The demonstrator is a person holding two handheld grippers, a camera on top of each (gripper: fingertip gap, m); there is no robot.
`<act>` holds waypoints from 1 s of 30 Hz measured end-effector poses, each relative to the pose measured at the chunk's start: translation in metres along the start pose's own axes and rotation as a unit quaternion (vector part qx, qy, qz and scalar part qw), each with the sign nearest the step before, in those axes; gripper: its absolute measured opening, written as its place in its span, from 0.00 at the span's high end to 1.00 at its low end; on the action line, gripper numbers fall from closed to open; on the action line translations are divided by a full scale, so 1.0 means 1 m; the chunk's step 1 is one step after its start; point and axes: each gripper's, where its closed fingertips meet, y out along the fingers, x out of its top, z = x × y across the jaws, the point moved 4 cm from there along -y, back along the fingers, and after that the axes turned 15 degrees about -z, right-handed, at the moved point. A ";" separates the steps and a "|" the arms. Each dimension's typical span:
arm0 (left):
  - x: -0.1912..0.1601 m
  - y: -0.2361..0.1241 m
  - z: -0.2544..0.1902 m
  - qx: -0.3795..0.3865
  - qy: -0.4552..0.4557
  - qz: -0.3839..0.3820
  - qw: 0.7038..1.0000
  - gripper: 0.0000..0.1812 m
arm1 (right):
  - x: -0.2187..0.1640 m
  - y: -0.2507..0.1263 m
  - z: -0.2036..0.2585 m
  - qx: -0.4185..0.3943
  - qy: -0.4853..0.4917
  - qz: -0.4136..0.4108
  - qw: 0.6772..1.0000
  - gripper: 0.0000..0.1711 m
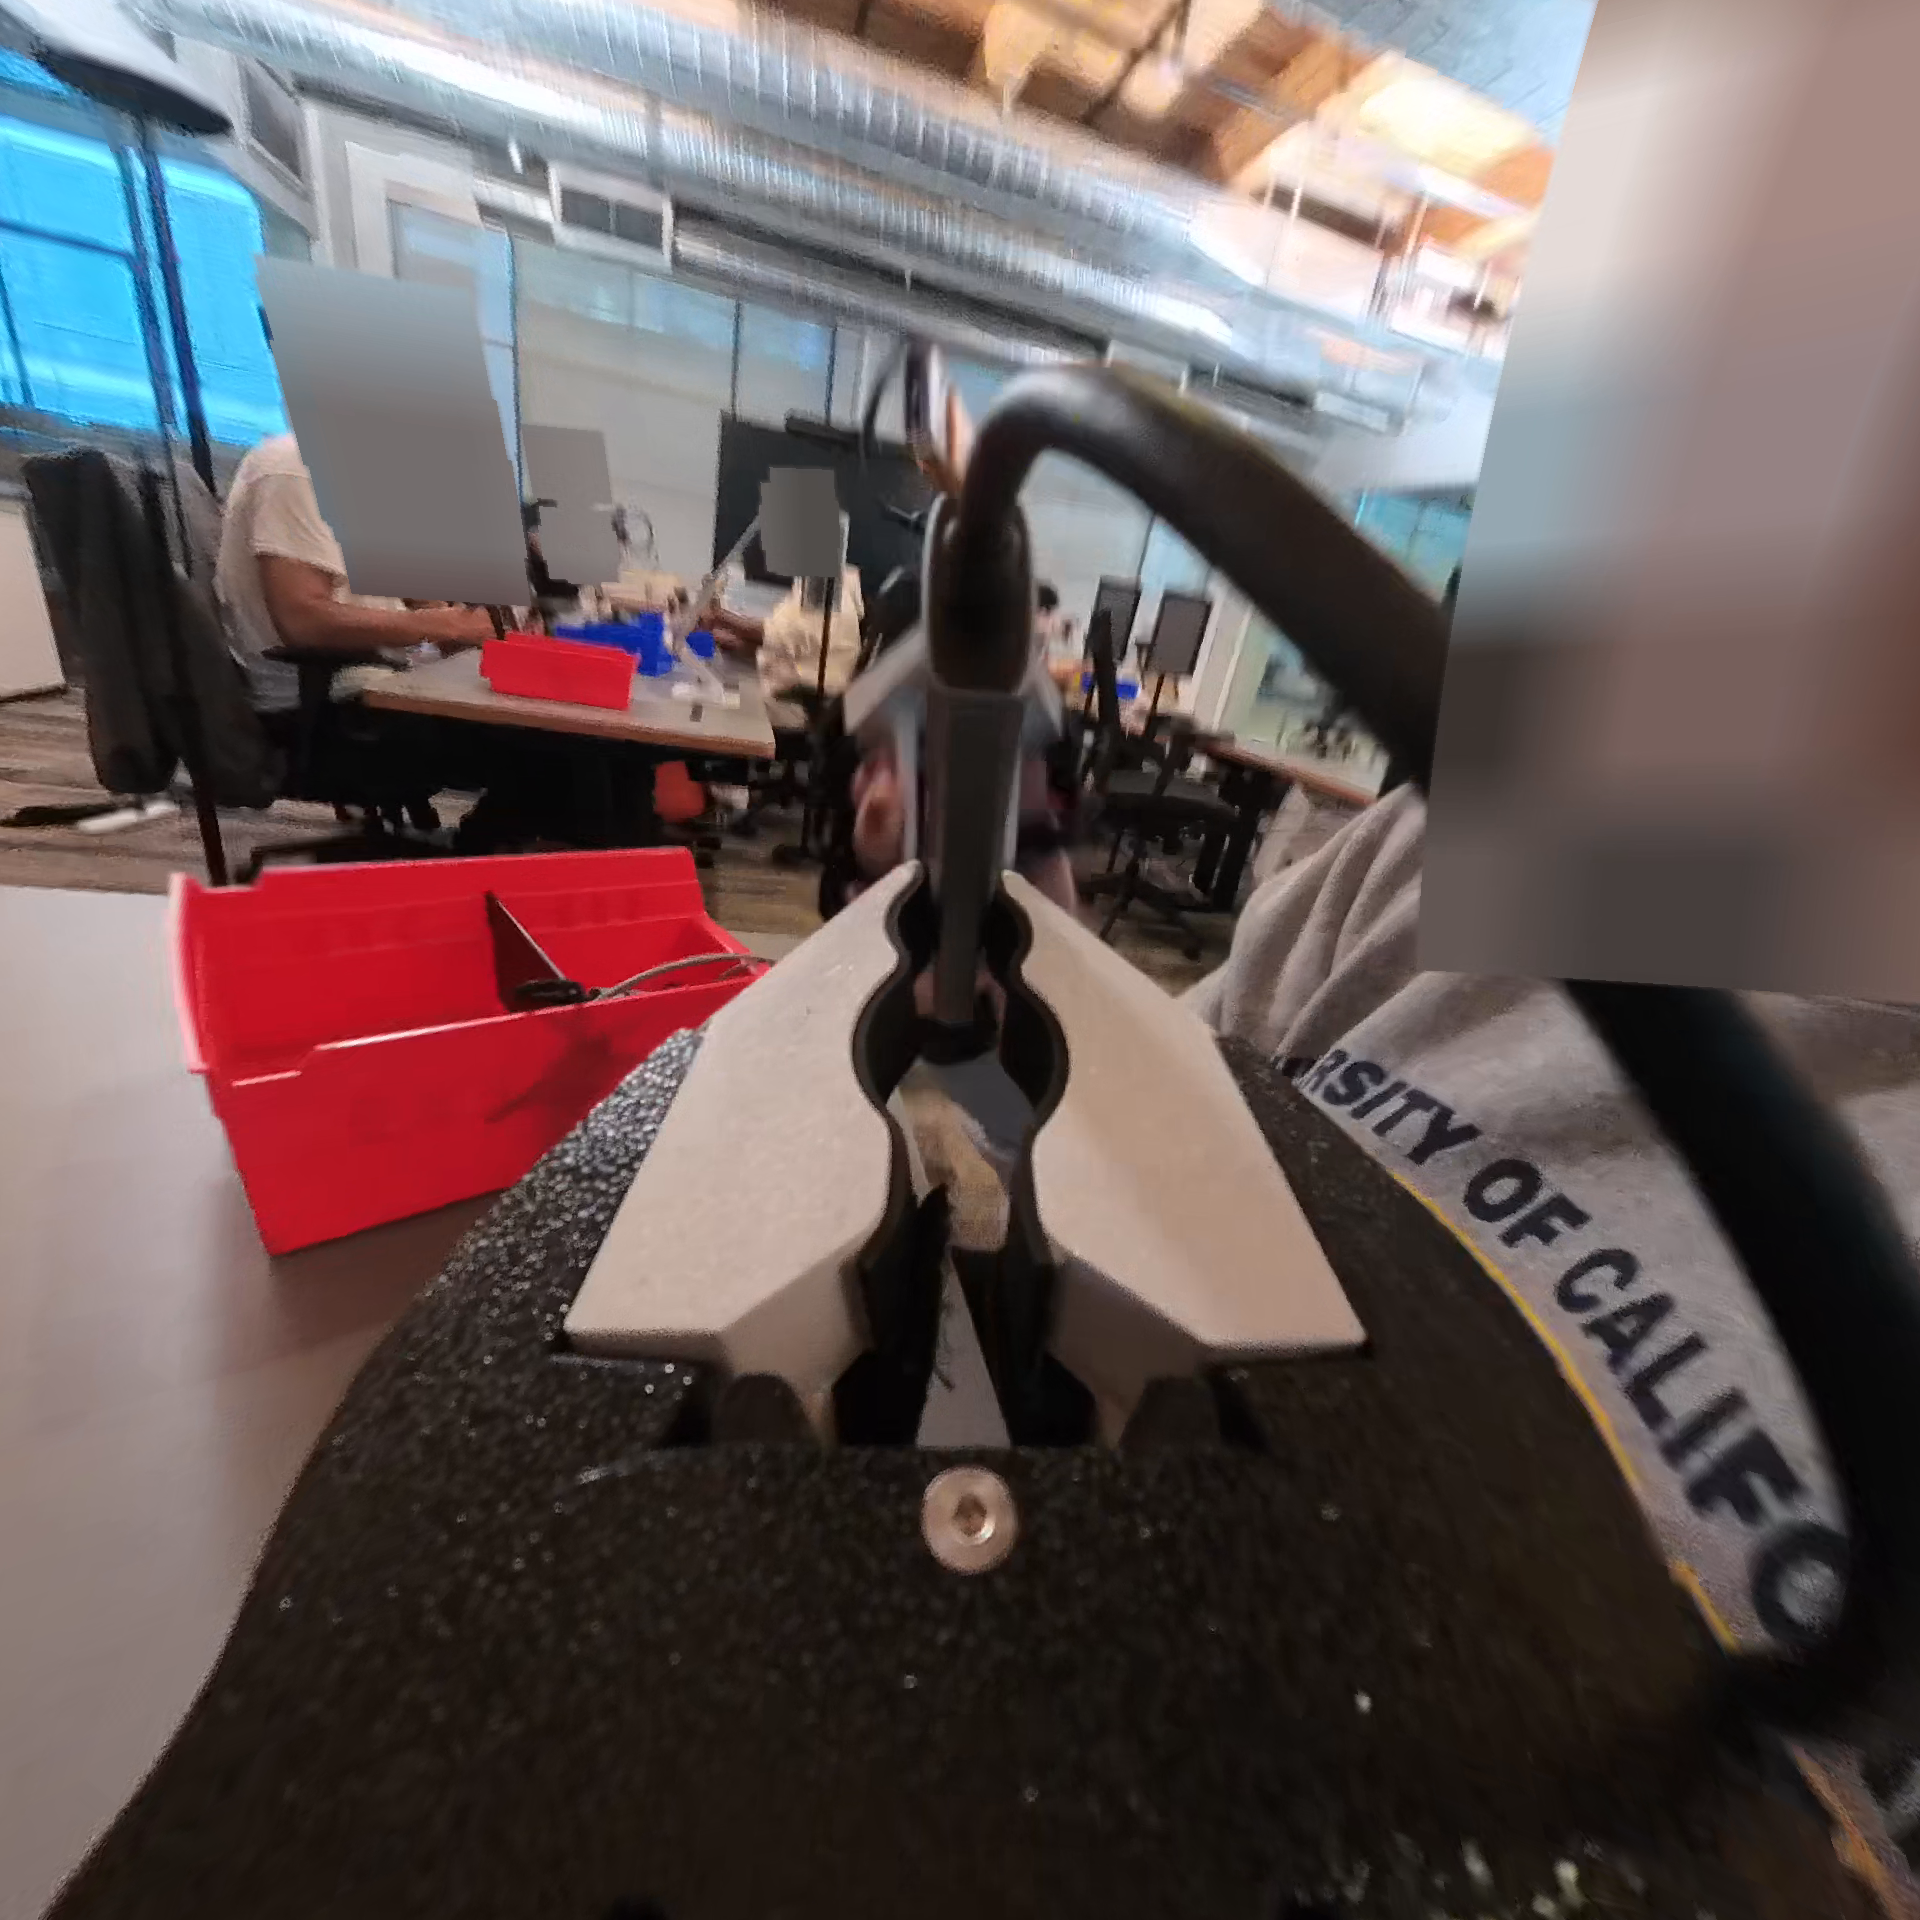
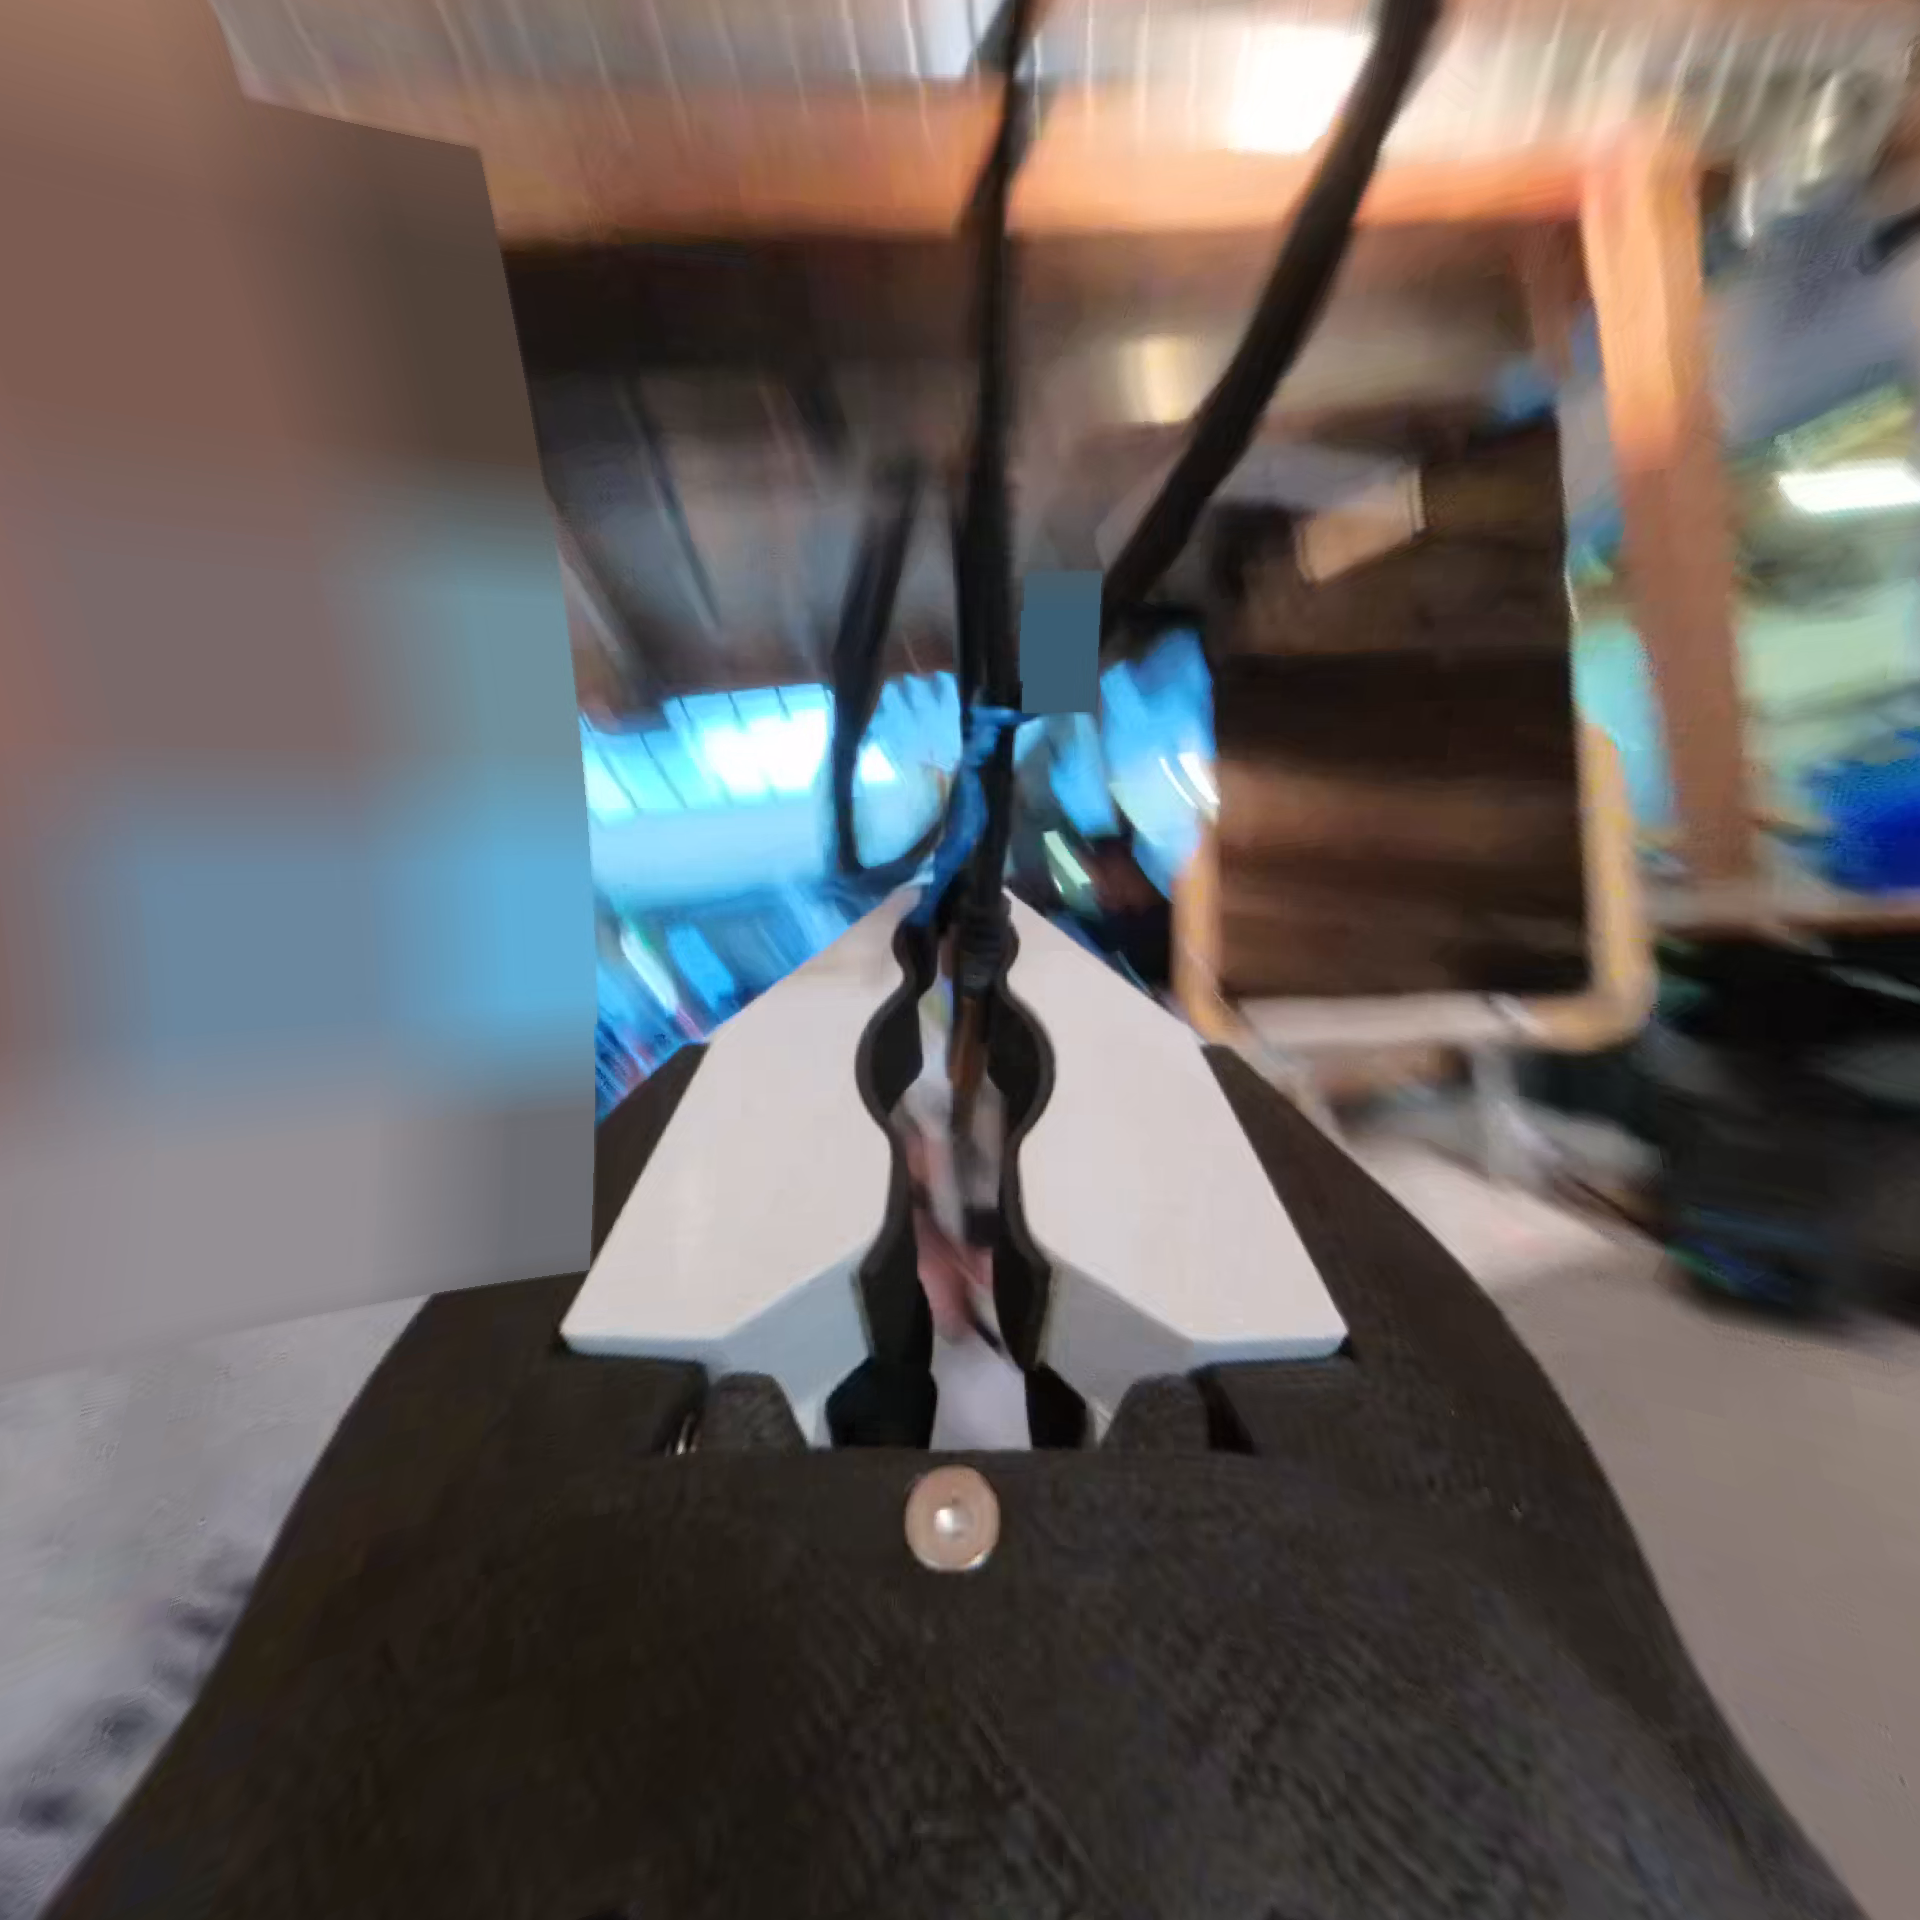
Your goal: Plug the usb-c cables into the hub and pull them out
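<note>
In the left wrist view my left gripper (image 1: 961,894) is shut on a slim grey hub (image 1: 966,790) held upright, edge-on. A thick black cable (image 1: 1195,468) leaves the hub's top end and arcs over to the right. Grey fingers of the other gripper (image 1: 894,675) show just behind the hub's top, blurred. In the right wrist view, which is motion-blurred, my right gripper (image 2: 964,920) is shut on a thin black usb-c cable (image 2: 982,966) at its plug end. A blue tie (image 2: 966,821) wraps that cable just past the fingertips. A second black cable (image 2: 1278,312) runs diagonally above.
A red bin (image 1: 416,1039) with a black divider and a thin cable inside stands on the brown table (image 1: 125,1351) to the left. A person's grey sweatshirt (image 1: 1558,1195) is close on the right. Other desks, chairs and seated people are in the background.
</note>
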 end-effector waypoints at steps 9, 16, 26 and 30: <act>0.016 -0.068 0.016 0.131 0.012 -0.072 0.989 0.96 | 0.081 -0.083 -0.053 -0.271 -0.262 0.163 0.912 0.98; -0.013 -0.031 0.026 0.137 0.024 -0.011 0.990 0.96 | 0.090 -0.233 -0.100 -0.577 -0.235 0.502 0.600 0.97; -0.025 -0.005 0.042 0.122 -0.015 -0.077 0.989 0.96 | 0.088 -0.202 -0.090 -0.549 -0.281 0.424 0.663 0.58; -0.026 0.004 0.037 0.092 -0.016 -0.099 0.991 0.96 | 0.036 -0.071 -0.023 -0.216 -0.179 0.251 0.926 0.82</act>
